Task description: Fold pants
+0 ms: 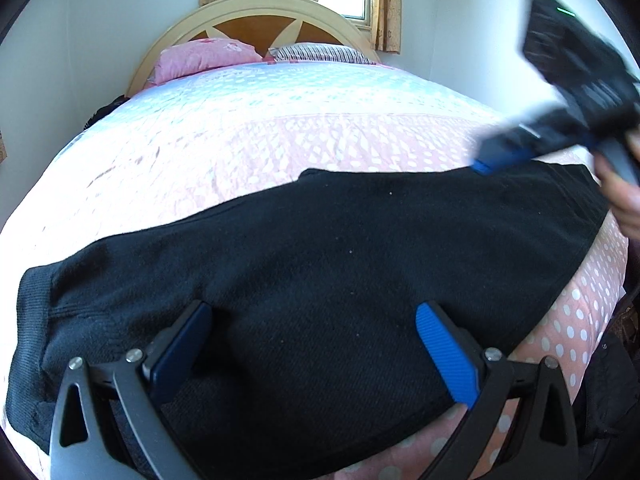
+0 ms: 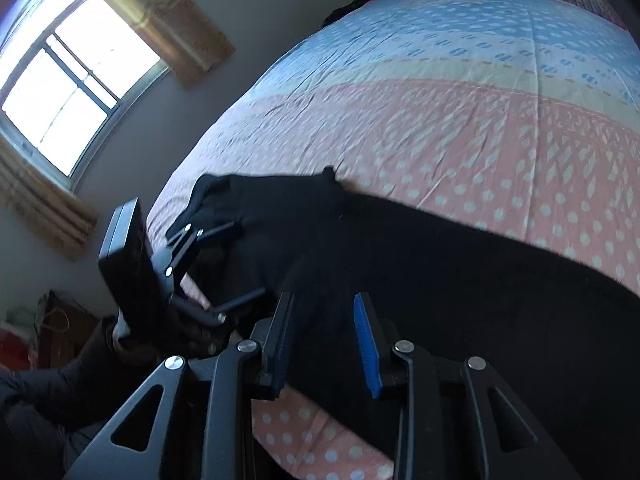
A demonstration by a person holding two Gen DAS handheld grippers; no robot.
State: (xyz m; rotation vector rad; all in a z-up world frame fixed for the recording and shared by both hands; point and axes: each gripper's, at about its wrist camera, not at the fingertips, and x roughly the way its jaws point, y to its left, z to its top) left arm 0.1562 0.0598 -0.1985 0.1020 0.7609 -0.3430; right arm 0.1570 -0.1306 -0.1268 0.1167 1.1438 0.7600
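Along the bed (image 1: 280, 136) edge, black pants (image 1: 320, 260); both claws apart, empty.

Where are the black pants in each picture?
Left wrist view: the black pants stretch across the lower middle, from left edge to right, on the bed.
Right wrist view: the black pants run from the middle left down to the bottom right.
Shared landmark: the pink spotted bedsheet lies beyond the pants in both views.
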